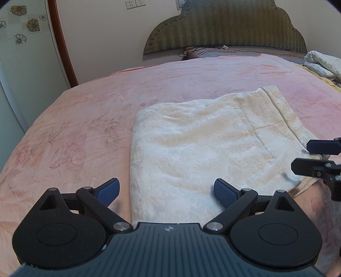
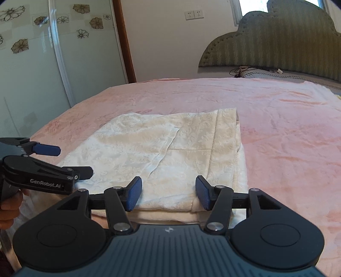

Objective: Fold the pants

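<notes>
With both the left gripper (image 1: 167, 191) and right gripper (image 2: 168, 195) spread apart and empty just short of the folded pants (image 2: 162, 149) on the bed (image 2: 287, 127), each should probably bite the near edge's layers squarely before lifting together.

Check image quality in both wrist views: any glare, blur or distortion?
Left wrist: strong fisheye bending of the bed edge, dark corner vignetting, cream pants sharp. Right wrist: bright window blown out, streak reflections on the glass door, pants sharp.
</notes>
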`<state>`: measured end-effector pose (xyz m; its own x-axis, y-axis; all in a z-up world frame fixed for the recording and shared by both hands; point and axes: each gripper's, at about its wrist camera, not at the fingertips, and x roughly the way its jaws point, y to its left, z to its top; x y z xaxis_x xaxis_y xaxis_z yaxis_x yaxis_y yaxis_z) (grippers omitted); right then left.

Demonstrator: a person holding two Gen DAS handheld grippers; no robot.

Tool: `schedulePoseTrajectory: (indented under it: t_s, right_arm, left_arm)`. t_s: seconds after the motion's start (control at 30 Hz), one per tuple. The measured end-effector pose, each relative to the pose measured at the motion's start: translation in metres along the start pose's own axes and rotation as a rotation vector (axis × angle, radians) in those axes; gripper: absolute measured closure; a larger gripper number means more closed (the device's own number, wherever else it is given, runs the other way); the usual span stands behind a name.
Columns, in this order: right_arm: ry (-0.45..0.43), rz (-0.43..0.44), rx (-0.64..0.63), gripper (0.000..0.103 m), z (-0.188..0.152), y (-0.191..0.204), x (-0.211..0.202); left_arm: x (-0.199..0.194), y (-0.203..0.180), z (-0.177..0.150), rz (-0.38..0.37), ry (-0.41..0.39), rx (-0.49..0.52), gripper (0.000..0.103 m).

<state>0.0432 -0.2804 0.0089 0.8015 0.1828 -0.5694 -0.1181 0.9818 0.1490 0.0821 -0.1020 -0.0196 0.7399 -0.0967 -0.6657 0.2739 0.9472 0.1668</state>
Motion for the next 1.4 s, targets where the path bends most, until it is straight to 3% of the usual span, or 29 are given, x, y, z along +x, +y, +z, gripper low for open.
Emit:
schedulePoseTrajectory:
  t_s: [0.13, 0.27, 0.33, 0.43, 0.57, 0.77, 0.87, 0.93, 1.0, 1.07, 1.17, 1.2, 1.4]
  right_arm:
    - [0.025, -0.001, -0.032, 0.047, -0.005, 0.001, 0.001]
    - [-0.012, 0.038, 0.039, 0.046, 0.005, -0.017, -0.011]
    - [-0.024, 0.019, 0.063, 0.045, 0.012, -0.033, -0.012]
    - [-0.007, -0.015, 0.135, 0.044, 0.019, -0.068, -0.001]
    - [0.057, 0.113, 0.284, 0.044, 0.025, -0.113, 0.029]
    - [0.148, 0.292, 0.405, 0.043, 0.023, -0.143, 0.077]
    - [0.144, 0.364, 0.458, 0.042, 0.027, -0.149, 0.092]
    - [0.136, 0.387, 0.465, 0.044, 0.029, -0.150, 0.102]
    - [0.141, 0.379, 0.448, 0.058, 0.031, -0.146, 0.108]
    - [0.134, 0.361, 0.413, 0.064, 0.031, -0.139, 0.104]
    - [0.100, 0.353, 0.385, 0.076, 0.030, -0.132, 0.092]
    - [0.088, 0.344, 0.373, 0.078, 0.032, -0.127, 0.089]
    - [0.002, 0.340, 0.232, 0.081, 0.067, -0.097, 0.069]
  left_arm:
    - [-0.001, 0.002, -0.001, -0.013, 0.000, 0.003, 0.005]
    - [0.003, 0.020, 0.004, -0.030, -0.015, 0.006, 0.006]
    - [0.013, 0.039, 0.009, -0.073, 0.022, -0.050, 0.006]
    - [0.038, 0.077, 0.016, -0.222, 0.134, -0.232, 0.010]
    - [0.073, 0.113, 0.017, -0.466, 0.230, -0.469, 0.011]
    - [0.100, 0.119, 0.026, -0.604, 0.225, -0.521, 0.011]
    - [0.111, 0.115, 0.032, -0.618, 0.219, -0.536, 0.011]
    - [0.115, 0.111, 0.038, -0.605, 0.215, -0.533, 0.019]
    - [0.116, 0.106, 0.040, -0.560, 0.214, -0.513, 0.039]
    - [0.113, 0.104, 0.039, -0.520, 0.204, -0.480, 0.066]
    - [0.102, 0.109, 0.034, -0.528, 0.136, -0.492, 0.091]
    - [0.095, 0.110, 0.034, -0.523, 0.104, -0.485, 0.096]
    - [0.057, 0.098, 0.058, -0.436, -0.052, -0.316, 0.097]
